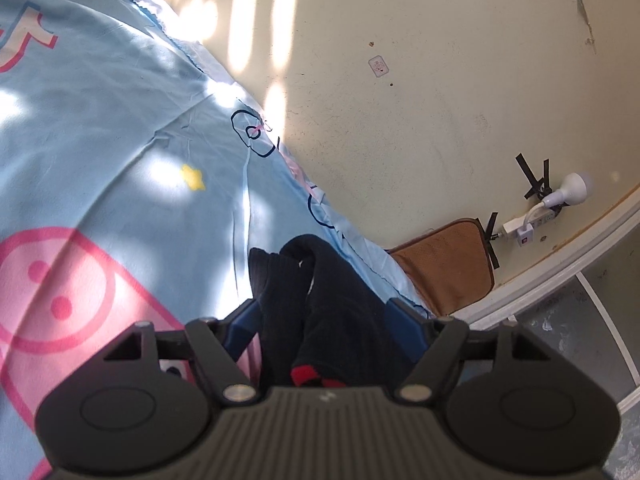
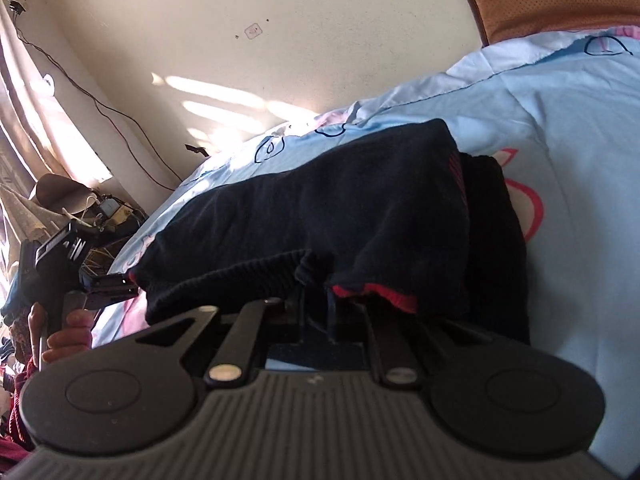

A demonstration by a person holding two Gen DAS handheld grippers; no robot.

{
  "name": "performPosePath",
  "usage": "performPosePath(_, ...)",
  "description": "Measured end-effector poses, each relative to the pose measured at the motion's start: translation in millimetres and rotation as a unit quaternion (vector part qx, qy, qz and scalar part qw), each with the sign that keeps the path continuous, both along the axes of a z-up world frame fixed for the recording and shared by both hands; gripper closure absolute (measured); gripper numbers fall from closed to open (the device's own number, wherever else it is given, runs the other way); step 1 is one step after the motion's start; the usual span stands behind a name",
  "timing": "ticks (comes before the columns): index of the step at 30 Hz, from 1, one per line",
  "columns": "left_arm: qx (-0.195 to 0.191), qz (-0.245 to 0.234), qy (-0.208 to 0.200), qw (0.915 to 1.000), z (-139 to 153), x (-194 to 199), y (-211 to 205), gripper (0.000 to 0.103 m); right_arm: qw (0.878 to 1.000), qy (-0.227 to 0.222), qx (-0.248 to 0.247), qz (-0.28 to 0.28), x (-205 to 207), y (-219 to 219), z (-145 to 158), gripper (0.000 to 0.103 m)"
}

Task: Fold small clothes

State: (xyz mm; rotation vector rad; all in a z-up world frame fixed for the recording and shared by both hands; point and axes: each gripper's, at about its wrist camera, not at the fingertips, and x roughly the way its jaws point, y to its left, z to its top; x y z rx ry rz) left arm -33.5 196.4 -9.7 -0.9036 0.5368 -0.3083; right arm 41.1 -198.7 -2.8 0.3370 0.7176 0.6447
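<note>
Person's hand at far left grips handle of left gripper, held beside bed. Its blue fingers stand wide, black knit socks lying loose between. Socks, ribbed with red trim, rest on pale blue cartoon-print sheet. Right gripper sits low at the socks' red-edged cuff; fingers narrow, pads hidden, grip cannot be told.

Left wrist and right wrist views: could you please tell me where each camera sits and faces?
Left wrist: on the left claw, facing along the black garment toward blue sheet and cream wall; only its claw shows.
Right wrist: on the right claw, facing over the garment; a hand holding the left claw shows.
Shared: garment, sheet, wall, left claw.
</note>
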Motion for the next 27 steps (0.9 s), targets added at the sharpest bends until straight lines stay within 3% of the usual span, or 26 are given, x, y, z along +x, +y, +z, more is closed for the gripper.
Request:
performPosePath(4,0.039,-0.025,-0.01,0.9989,9.7,2.6,-22.6,0.035,0.998,-0.019,0.054,0.035,-15.5,-20.2,11.9,0.061)
performPosePath(6,0.064,-0.033,-0.009,0.9973,13.9,5.2,-34.8,0.035,0.994,-0.043,0.098,0.038,-27.2,-37.7,21.4,0.061)
performPosePath(9,0.106,-0.03,-0.01,0.9939,18.8,5.5,-47.7,0.035,0.988,-0.091,0.122,-0.031,-38.9,-61.1,32.7,0.057)
performPosePath(10,0.113,-0.029,-0.01,0.9932,19.6,4.9,-50.4,0.037,0.987,-0.095,0.114,-0.065,-38.5,-66.0,31.2,0.047)
performPosePath(12,0.12,-0.025,-0.007,0.9924,19.3,4.8,-52.6,0.044,0.985,-0.086,0.089,-0.118,-31.7,-66.8,21.9,0.038)
performPosePath(14,0.127,-0.019,0.003,0.9917,18.2,6.3,-53.9,0.061,0.989,-0.056,0.067,-0.119,-18.0,-58.0,7.4,0.038)
performPosePath(15,0.127,-0.018,0.01,0.9917,17.6,7.7,-54.3,0.08,0.991,-0.042,0.056,-0.113,-10.7,-49.2,2.1,0.041)
performPosePath(17,0.118,-0.017,0.015,0.9927,19.7,8.0,-55.8,0.084,0.994,-0.024,0.022,-0.103,-1.1,-32.8,-5.3,0.082)
performPosePath(18,0.124,-0.018,0.008,0.9921,23.4,5.6,-59.0,0.085,0.992,-0.035,0.012,-0.117,-1.3,-31.2,-2.9,0.085)
performPosePath(21,0.165,-0.035,0.004,0.9856,31.1,1.6,-78.2,0.086,0.985,-0.079,-0.023,-0.154,-6.6,-43.1,8.0,0.085)
performPosePath(24,0.206,-0.044,0.044,0.9767,10.2,8.9,-91.1,0.085,0.984,-0.056,-0.054,-0.16,-4.9,-55.4,-7.3,0.085)
performPosePath(26,0.18,-0.038,0.041,0.982,0.8,7.3,-82.7,0.083,0.987,-0.044,-0.06,-0.145,-8.7,-56.1,-17.6,0.082)
performPosePath(27,0.164,-0.04,0.045,0.9846,1.6,5.9,-77.1,0.082,0.987,-0.053,-0.065,-0.14,-13.6,-56.5,-15.0,0.076)
